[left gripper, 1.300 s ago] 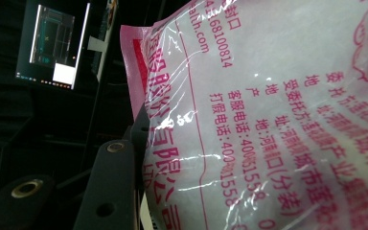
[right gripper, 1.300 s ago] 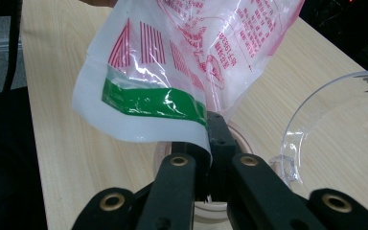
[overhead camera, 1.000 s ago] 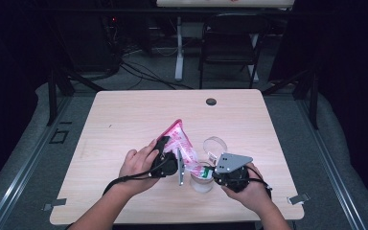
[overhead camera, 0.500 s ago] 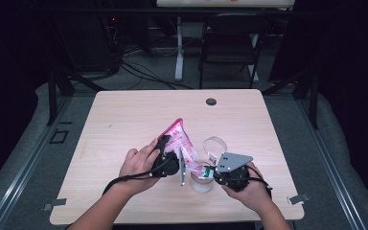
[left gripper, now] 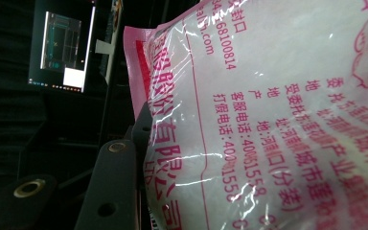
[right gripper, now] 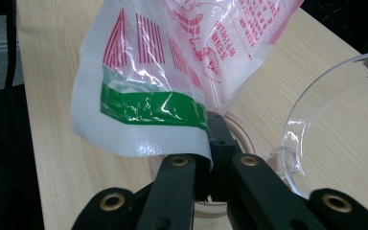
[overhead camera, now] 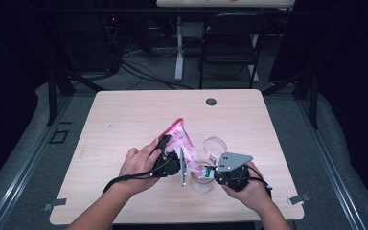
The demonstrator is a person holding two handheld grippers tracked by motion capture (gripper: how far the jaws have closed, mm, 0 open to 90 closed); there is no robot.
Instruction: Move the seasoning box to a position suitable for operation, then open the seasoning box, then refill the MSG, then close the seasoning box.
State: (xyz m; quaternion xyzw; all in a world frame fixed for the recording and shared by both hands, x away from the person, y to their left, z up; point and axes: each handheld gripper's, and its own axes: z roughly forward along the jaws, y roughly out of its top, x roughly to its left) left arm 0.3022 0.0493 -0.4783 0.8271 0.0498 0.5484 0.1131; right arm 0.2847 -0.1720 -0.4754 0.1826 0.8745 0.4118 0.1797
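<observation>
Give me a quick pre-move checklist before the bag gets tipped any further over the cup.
1. Left gripper clamped on the pink bag: ok, bag sits against its jaw in the left gripper view.
2. Right gripper pinching the bag's lower corner: ok, jaws shut on the film.
3. Cup under the bag's low end: ok.
4. Bag corner opened for pouring: cannot tell.
5. Clear lid off the cup, lying beside it: ok.
6. Table around the cup free of spill: ok.
</observation>
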